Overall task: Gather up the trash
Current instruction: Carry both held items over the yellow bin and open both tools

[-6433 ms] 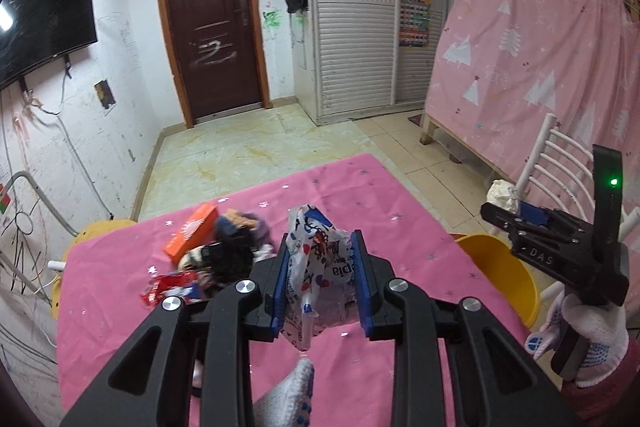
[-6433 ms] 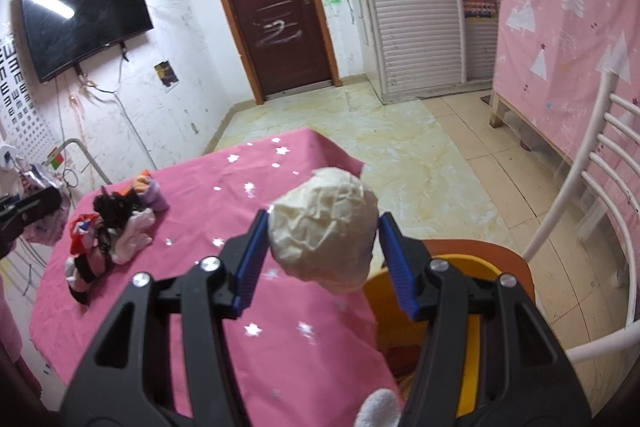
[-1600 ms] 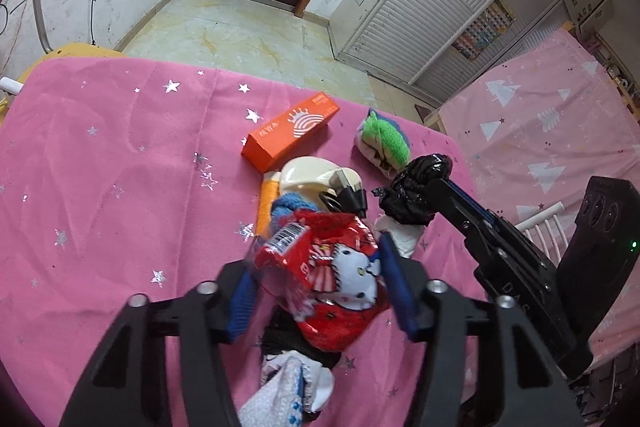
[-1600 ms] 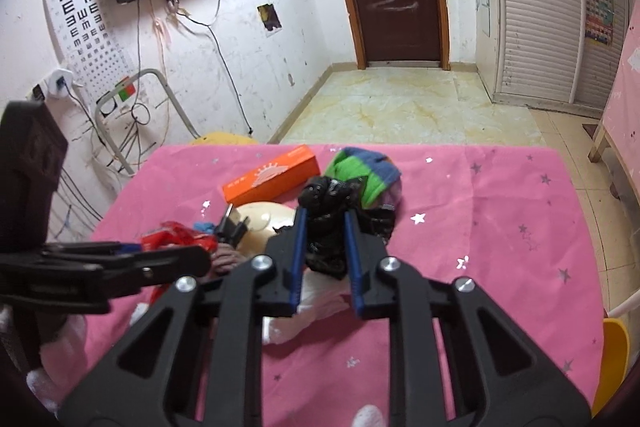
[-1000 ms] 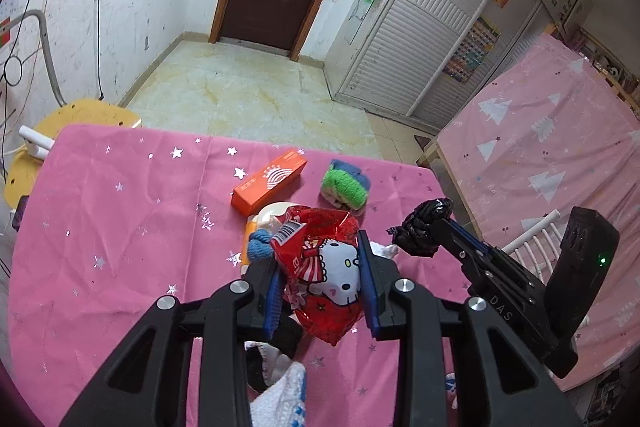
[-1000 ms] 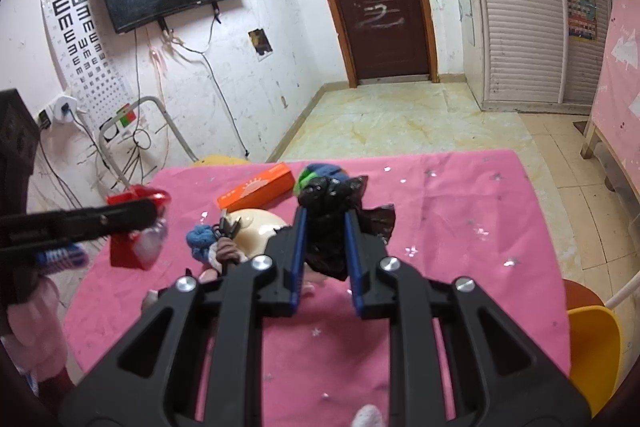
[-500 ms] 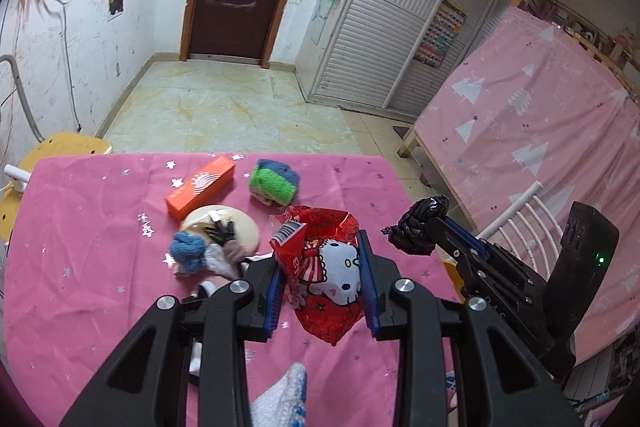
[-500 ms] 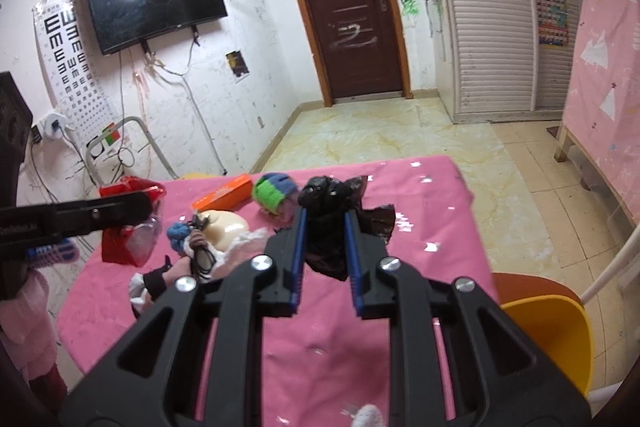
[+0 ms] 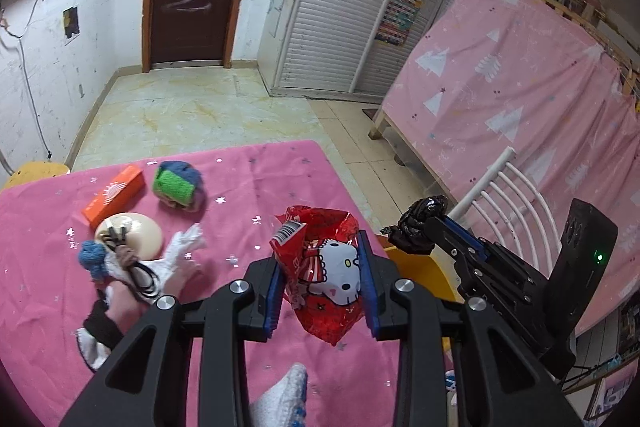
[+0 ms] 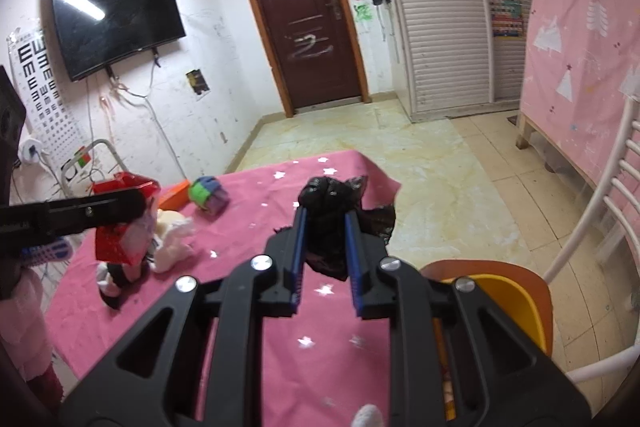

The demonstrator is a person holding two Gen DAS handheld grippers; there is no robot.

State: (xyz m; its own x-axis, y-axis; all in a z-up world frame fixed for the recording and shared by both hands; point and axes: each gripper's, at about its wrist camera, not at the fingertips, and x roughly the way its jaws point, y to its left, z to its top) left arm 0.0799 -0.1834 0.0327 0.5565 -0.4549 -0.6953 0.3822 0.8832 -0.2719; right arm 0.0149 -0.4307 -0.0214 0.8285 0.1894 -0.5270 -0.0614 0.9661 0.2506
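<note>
My left gripper point(image 9: 322, 263) is shut on a red cartoon-cat snack wrapper point(image 9: 324, 275), held above the pink tablecloth point(image 9: 248, 187). The right gripper point(image 10: 326, 243) is shut on a crumpled black plastic bag point(image 10: 332, 211), which also shows in the left wrist view as a black plastic bag point(image 9: 420, 223) past the table's right edge. A yellow bin point(image 10: 508, 303) stands on the floor by the table's right side; in the left wrist view only the yellow bin's rim point(image 9: 420, 263) shows between the grippers. The wrapper point(image 10: 124, 231) hangs at the left of the right wrist view.
On the table lie an orange box point(image 9: 114, 193), a green and blue sponge point(image 9: 178, 185), a cream bowl point(image 9: 130, 231) and a heap of white and dark cloths point(image 9: 132, 279). A white chair point(image 9: 508, 203) stands right of the bin. A pink curtain point(image 9: 520, 107) hangs behind it.
Both grippers have swung to the right with their loads, away from the heap and toward the table's right edge. The yellow bin has come further into view.
</note>
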